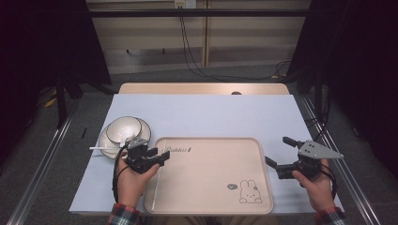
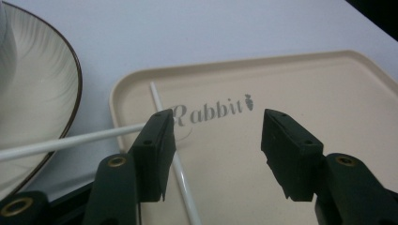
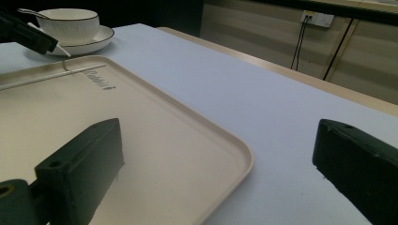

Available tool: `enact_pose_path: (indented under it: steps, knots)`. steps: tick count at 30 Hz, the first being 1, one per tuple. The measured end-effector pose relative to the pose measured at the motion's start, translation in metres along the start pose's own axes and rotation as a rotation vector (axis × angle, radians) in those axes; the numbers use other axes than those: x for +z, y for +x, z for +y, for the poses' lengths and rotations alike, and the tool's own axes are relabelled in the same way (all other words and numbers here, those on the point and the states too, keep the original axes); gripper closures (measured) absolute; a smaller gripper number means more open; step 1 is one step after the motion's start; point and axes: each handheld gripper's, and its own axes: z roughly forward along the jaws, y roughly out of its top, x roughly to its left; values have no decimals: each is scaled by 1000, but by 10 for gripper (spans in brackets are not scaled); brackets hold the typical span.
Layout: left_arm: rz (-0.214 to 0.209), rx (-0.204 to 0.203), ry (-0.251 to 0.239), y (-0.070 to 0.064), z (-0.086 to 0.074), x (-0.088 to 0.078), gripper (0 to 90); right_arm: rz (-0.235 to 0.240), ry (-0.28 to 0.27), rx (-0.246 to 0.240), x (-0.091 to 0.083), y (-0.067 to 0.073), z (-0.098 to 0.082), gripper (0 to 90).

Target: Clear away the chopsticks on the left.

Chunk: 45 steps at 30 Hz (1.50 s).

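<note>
A beige tray (image 1: 211, 178) printed with a rabbit lies in the middle of the pale blue table. My left gripper (image 1: 159, 153) hovers over the tray's far left corner, its jaws open (image 2: 216, 140). One white chopstick (image 2: 180, 178) lies in the tray along its left edge (image 1: 158, 180), just beside the inner face of the left jaw, with no pad pressing on it. A second white chopstick (image 2: 70, 140) rests across the plate (image 2: 37, 93) rim towards the tray. My right gripper (image 1: 277, 150) is held wide open (image 3: 216, 145) just off the tray's right edge, with nothing between its jaws.
A white bowl (image 1: 123, 129) with a dark rim sits on the plate (image 1: 146, 129) left of the tray, close behind my left gripper. Bare table runs beyond the tray to the wooden far edge (image 1: 202, 88). Metal rails flank the table, and cables trail on the floor behind.
</note>
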Motion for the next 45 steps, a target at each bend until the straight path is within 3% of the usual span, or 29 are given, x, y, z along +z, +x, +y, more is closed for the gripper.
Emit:
enact_pose_path:
  steps: [6, 14, 19, 30, 31, 33, 34, 36, 38, 45]
  knots:
    - [-9, 35, -26, 2, 9, -4, 335, 6, 2, -5, 4, 0, 0, 14]
    - [-33, 67, -5, 7, 26, -3, 234, 19, -1, -8, 10, 0, 2, 15]
    - [-37, 110, 12, 10, 31, 1, 201, 25, -2, -2, 13, 0, 3, 15]
    - [-57, 203, 57, 15, 41, 11, 166, 30, -2, -14, 14, 1, 4, 16]
    - [-55, 231, 71, 15, 44, 14, 164, 22, -6, -12, 13, 2, 5, 16]
    - [-53, 240, 86, 15, 45, 15, 165, 31, -2, -21, 12, 2, 4, 16]
    - [-54, 265, 103, 16, 47, 17, 165, 32, 3, -17, 11, 3, 4, 16]
    - [-59, 256, 98, 16, 46, 18, 168, 26, 4, -20, 10, 3, 4, 16]
    - [-44, 279, 117, 17, 46, 21, 183, 19, -2, -19, 10, 3, 4, 16]
    - [-61, 366, 185, 24, 46, 26, 226, 18, 11, -18, 6, 3, 3, 16]
